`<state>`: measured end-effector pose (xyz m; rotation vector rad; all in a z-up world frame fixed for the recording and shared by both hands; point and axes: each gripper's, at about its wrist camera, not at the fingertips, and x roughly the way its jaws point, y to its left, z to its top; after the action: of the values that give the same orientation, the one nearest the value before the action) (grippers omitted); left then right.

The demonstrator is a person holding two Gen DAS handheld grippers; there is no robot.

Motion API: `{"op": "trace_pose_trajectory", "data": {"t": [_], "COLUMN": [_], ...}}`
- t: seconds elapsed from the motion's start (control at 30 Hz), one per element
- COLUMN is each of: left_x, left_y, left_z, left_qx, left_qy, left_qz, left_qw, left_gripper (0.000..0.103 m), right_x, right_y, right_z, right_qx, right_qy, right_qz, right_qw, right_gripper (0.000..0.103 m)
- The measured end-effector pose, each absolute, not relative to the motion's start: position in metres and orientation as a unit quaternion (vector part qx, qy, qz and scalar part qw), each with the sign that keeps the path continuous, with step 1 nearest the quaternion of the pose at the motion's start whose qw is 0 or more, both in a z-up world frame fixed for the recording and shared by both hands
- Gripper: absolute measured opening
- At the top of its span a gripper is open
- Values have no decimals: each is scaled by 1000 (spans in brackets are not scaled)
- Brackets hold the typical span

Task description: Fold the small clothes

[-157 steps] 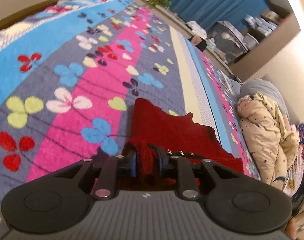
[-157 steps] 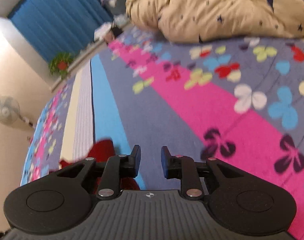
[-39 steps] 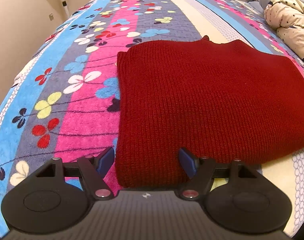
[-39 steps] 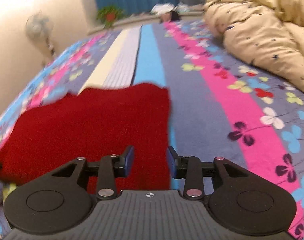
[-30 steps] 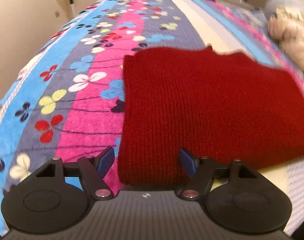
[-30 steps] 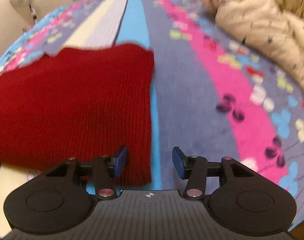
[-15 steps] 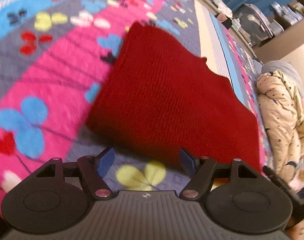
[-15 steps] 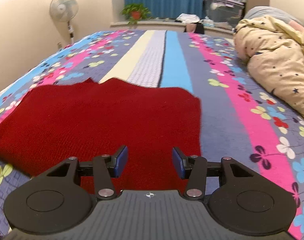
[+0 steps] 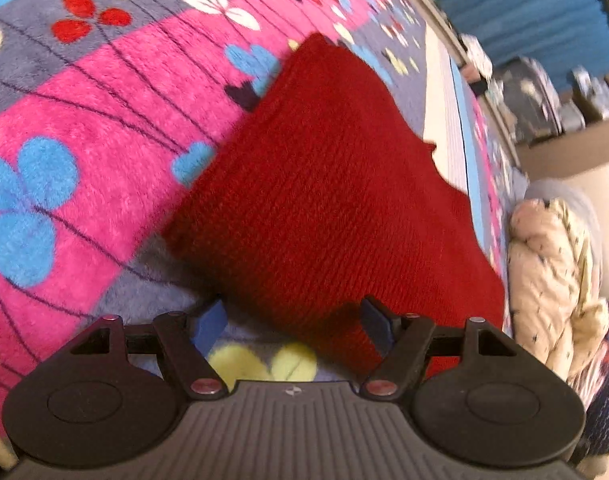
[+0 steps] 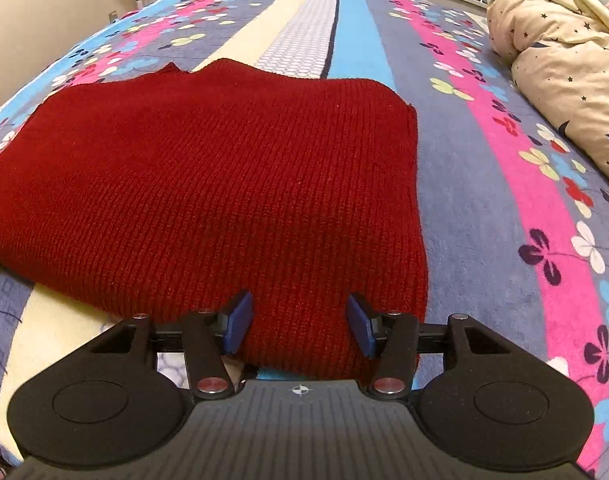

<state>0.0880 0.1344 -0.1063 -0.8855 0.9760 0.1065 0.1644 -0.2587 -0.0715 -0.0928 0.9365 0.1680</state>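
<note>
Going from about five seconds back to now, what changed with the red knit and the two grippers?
The left gripper has let go of the red knit: then bunched in its closed jaws, now lying flat, folded, on the blanket. Both grippers are open at its near edge; the right gripper has just opened slightly, knit between its pads, not pinched. The quilt has not moved.

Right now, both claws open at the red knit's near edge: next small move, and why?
Probably ease both down and close on that edge: the left claw and right claw stand open straddling the red knit, which lies flat, neither gripping.
</note>
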Motion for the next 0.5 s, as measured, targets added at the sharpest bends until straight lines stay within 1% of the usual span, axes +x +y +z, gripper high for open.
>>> {"op": "trace_pose_trajectory", "data": {"t": [0.23,0.3,0.33,0.37,0.4,0.43,0.47,0.5], "left_x": [89,89,89,89,90,91,92,95], "left_y": [137,134,131,128,126,124,123,121], "left_z": [-117,-117,-116,-114,-113,-111,-108,-102], "left_qx": [-469,-465,-457,-446,-437,-430,-424,-416], "left_qy": [407,400,398,397,397,398,397,396], "left_qz": [87,98,106,115,119,118,119,121], "left_qw": [779,783,788,794,798,802,805,809], "left_gripper": [78,75,67,49,39,26,20,19], "right_x": [163,164,164,163,163,163,163,163], "right_y": [-273,-284,-290,-297,-304,-312,-321,-330], "right_z": [-63,-57,-54,-50,-47,-45,-42,-40], "right_qx": [-20,-1,12,26,35,43,55,69], "right_qy": [442,431,425,417,410,404,397,392], "right_qz": [70,56,50,38,25,10,-8,-26], "right_qw": [894,901,904,908,911,914,916,917], "right_gripper": [54,53,53,53,53,53,53,53]}}
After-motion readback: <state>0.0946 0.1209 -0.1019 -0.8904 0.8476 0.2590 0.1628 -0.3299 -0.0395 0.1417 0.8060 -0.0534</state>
